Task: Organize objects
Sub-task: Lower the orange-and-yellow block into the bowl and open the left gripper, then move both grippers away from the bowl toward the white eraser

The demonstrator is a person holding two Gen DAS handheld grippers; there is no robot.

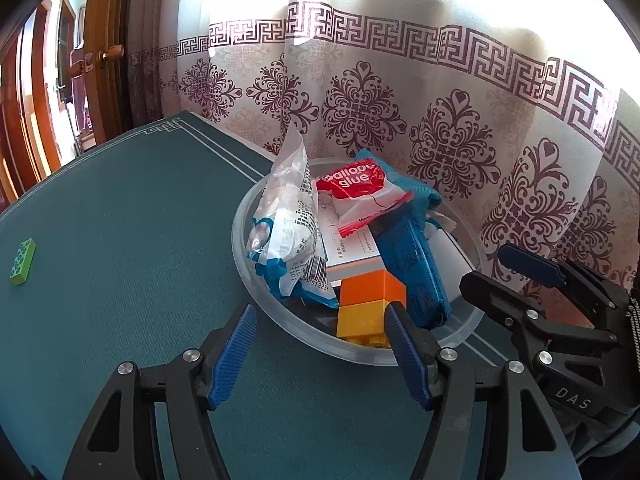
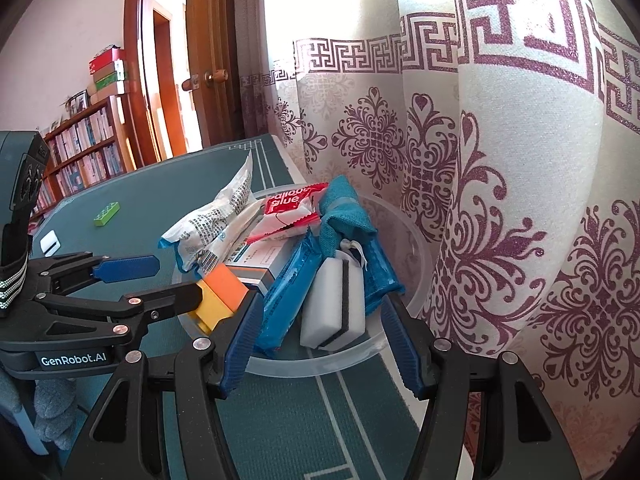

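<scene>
A clear round plastic bowl (image 1: 360, 356) sits on the teal mat near the curtain, piled with a red balloon glue packet (image 1: 356, 184), a white and blue bag (image 1: 284, 224), a blue wrapped pack (image 1: 416, 272), a teal cloth (image 1: 416, 188) and an orange-and-yellow toy brick (image 1: 368, 300). My left gripper (image 1: 320, 328) is open and empty just in front of the bowl. My right gripper (image 2: 316, 324) is open at the bowl's near rim (image 2: 320, 364), in front of a white sponge (image 2: 336, 312). The left gripper (image 2: 132, 280) also shows in the right wrist view.
A green domino-like block (image 1: 22, 256) lies on the mat (image 1: 120, 208) at the left, also in the right wrist view (image 2: 106, 213). A small white block (image 2: 50, 242) lies near it. A patterned curtain (image 1: 460, 120) hangs close behind the bowl. A wooden door and bookshelf stand beyond.
</scene>
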